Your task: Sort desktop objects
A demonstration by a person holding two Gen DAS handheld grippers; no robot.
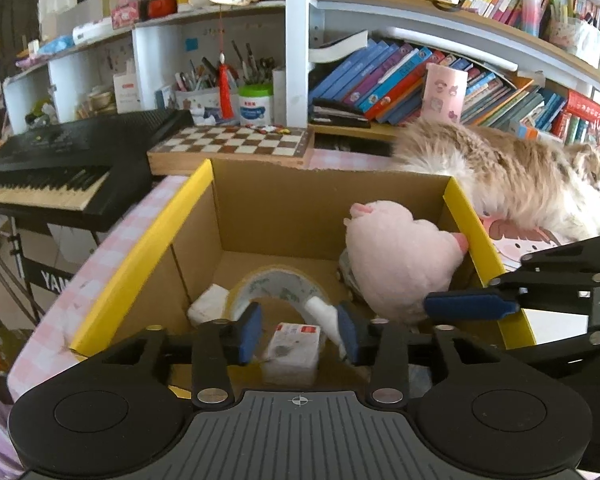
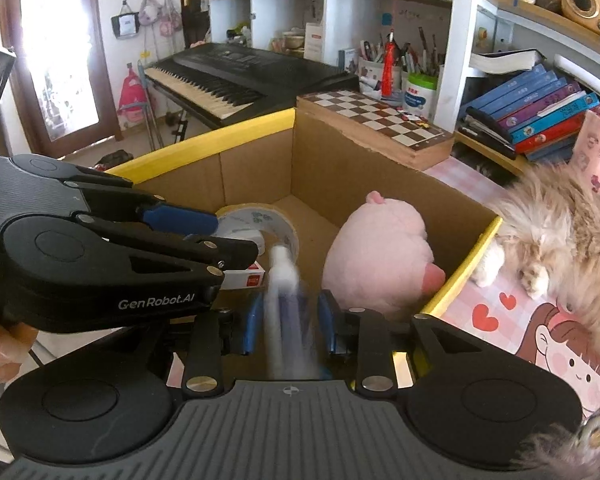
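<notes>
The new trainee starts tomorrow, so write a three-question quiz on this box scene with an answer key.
1. Multiple choice: what lies just outside the box, near the plush toy?
A. a cat
B. a dog
C. a laptop
2. True or false: the tape roll lies inside the box.
3. Short answer: is the left gripper open or shut?

Key: 1 A; 2 true; 3 open.
</notes>
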